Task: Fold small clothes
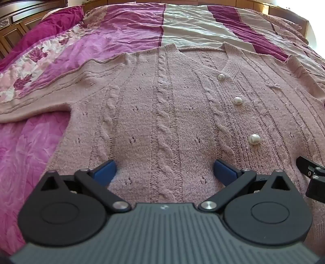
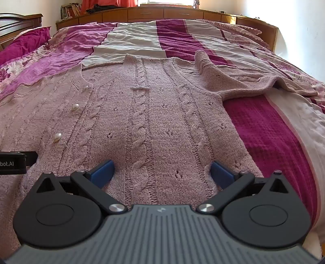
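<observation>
Pink cable-knit, that's the cardigan (image 1: 162, 113), lying flat and face up on the bed with its neckline toward the far side. Pearl buttons (image 1: 237, 100) run down its front placket, three of them showing, and a small beaded bar (image 2: 140, 87) sits on one chest panel. One sleeve (image 1: 40, 101) stretches out sideways across the floral part of the bedspread (image 1: 126, 34); the other sleeve (image 2: 239, 83) lies rumpled over the magenta and cream stripes.

Left gripper (image 1: 164, 170) is low over the hem end of the knit, jaws spread wide, blue pads (image 1: 104, 171) either side of a cable column and holding nothing. Whether the pads touch the wool is hard to tell. Right gripper (image 2: 161, 172) mirrors it just beside, over the other half of the front, jaws likewise wide apart and empty, one pad near the cardigan's side edge by a magenta waffle blanket (image 2: 268, 142). Each tool catches the other at the edge of its view. A pillow (image 2: 24, 43) lies toward the headboard, with wooden cabinets (image 2: 162, 13) beyond the bed.
</observation>
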A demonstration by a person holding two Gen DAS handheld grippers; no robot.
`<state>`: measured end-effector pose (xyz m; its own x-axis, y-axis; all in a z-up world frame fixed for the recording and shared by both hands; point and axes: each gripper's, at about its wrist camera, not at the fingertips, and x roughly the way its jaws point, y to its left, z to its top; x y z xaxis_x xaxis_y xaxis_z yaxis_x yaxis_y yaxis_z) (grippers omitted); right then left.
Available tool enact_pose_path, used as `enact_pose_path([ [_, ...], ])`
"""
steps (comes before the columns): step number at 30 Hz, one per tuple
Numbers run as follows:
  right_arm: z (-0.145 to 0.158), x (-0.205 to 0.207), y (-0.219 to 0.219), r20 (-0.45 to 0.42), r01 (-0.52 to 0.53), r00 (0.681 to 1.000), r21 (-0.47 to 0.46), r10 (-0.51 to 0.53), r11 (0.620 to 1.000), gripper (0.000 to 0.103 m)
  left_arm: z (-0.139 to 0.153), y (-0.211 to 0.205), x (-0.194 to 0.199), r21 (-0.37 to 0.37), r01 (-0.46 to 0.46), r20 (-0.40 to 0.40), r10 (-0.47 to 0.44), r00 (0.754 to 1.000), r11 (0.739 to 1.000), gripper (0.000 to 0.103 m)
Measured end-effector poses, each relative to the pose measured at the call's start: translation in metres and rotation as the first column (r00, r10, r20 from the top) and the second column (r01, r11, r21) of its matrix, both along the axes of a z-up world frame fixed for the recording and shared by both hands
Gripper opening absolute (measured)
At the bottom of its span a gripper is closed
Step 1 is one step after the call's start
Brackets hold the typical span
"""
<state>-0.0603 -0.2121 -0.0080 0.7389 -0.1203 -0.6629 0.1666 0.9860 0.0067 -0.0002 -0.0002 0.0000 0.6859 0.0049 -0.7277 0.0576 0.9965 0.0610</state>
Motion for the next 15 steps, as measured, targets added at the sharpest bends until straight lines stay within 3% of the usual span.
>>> enact_pose_path([
  [15,-0.0008,0.0001,0.0008,-0.002,-0.001,1.000,-0.006,0.001,1.000,0.103,-0.0038,-0.0018,-0.0011,-0.009,-0.006,-0.006,0.006,1.000,1.000,0.103],
])
